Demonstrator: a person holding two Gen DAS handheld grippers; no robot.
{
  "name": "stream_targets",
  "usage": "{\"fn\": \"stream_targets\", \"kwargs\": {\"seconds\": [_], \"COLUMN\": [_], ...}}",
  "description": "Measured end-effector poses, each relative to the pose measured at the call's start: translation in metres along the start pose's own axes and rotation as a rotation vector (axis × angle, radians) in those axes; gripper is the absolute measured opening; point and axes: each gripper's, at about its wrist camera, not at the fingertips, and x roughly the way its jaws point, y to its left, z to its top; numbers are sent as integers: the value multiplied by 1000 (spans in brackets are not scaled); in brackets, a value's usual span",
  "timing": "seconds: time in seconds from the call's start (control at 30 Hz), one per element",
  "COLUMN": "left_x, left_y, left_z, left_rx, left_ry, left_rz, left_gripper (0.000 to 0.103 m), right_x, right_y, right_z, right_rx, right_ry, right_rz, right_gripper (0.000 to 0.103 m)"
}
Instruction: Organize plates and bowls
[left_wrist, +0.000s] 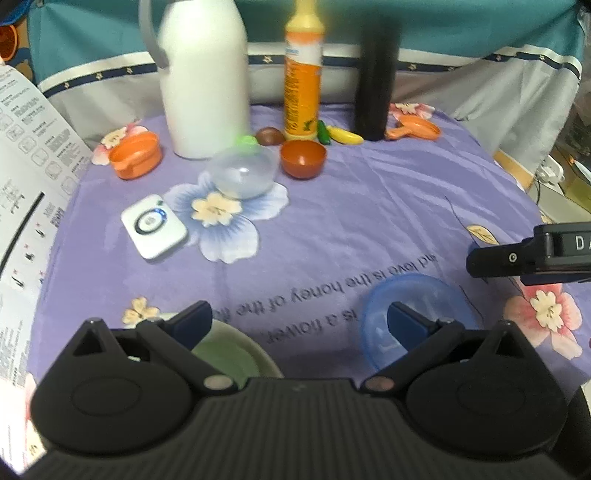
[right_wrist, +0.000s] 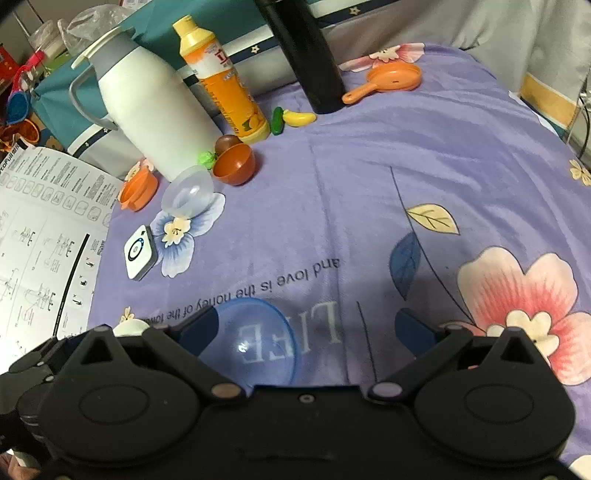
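Lying under open right gripper (right_wrist: 303, 328): blue bowl (right_wrist: 258, 343).

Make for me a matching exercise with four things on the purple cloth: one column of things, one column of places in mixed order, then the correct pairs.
Things:
1. blue bowl
2. clear bowl
3. brown bowl
4. orange toy pan

Places:
A. beside the black bottle
B. in front of the white jug
C. near the right gripper, by its left finger
D. near the orange juice bottle

Pairs: 1-C, 2-B, 3-D, 4-A
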Motion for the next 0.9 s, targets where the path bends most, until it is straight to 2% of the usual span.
{"fn": "stream_targets", "kwargs": {"seconds": [0.23,0.5,0.83,0.9], "left_x": [10,37,102,115], "left_y": [33,75,90,90], "left_z": [24,69,109,113], "left_rx": [9,-42,-27,-22], "left_ry": [-46,-106,-89,-79], "left_rz": [63,100,119,112], "left_gripper": [103,103,103,100], "right_x": [17,55,116,130], "right_y": [31,71,97,101], "right_z": [23,65,110,114], "right_rx": [-20,-3,77,90], "right_ry": [0,0,19,30], "right_rz": [21,47,64,74], "right_gripper": [103,103,69,62]}}
